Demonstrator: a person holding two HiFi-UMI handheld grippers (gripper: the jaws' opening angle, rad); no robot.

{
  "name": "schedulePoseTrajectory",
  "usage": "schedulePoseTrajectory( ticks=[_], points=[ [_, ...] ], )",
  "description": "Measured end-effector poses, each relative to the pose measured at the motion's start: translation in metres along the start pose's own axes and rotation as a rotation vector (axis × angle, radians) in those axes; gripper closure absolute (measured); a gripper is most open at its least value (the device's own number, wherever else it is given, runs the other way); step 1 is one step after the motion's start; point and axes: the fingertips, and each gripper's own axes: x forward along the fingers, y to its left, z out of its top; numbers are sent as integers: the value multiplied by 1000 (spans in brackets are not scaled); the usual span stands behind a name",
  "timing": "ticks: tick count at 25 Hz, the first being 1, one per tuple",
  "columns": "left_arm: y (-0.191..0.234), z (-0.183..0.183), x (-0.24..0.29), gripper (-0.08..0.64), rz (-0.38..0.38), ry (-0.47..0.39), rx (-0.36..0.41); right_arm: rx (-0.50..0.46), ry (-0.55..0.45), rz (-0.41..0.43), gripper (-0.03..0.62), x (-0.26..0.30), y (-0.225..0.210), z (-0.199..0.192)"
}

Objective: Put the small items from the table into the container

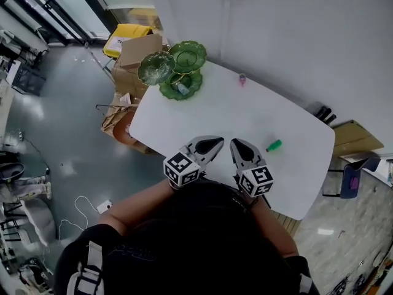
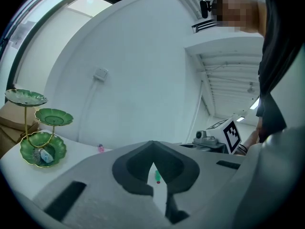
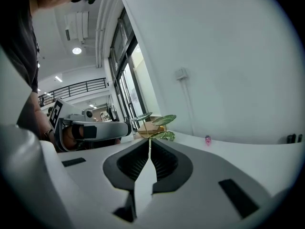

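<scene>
Left claw [image 1: 215, 143] and right claw [image 1: 237, 145], both closed and empty, hover at the near edge of the surface [image 1: 209, 112]. The green item [image 1: 274, 145] lies beside the right claw, toward the right end, with its long axis crosswise to it. The tiered container [image 1: 178, 72] occupies the far-left corner.

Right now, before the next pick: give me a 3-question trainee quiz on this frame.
1. True or false: the green item lies nearer the right claw than the left claw.
2. Where is the pink item? A) in a claw B) on the table, near its far edge C) on the floor
3. How many small items lie loose on the table, outside the stand?

Key: 1 true. 2 B. 3 two, the green and the pink.
</scene>
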Motion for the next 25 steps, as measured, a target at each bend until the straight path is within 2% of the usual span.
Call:
schedulePoseTrajectory(
  ticks=[6,12,17,25],
  points=[
    [-2,-7,5,555,3,6,-16,3,29,32,568,1,7,-10],
    [8,-12,4,555,4,17,-36,14,40,22,568,7,6,-15],
    [13,-10,10,555,-39,36,-12,38,45,-8,566,18,-1,-17],
    [57,-6,22,555,-59,61,-17,84,56,-50,566,54,-30,-15]
  ],
)
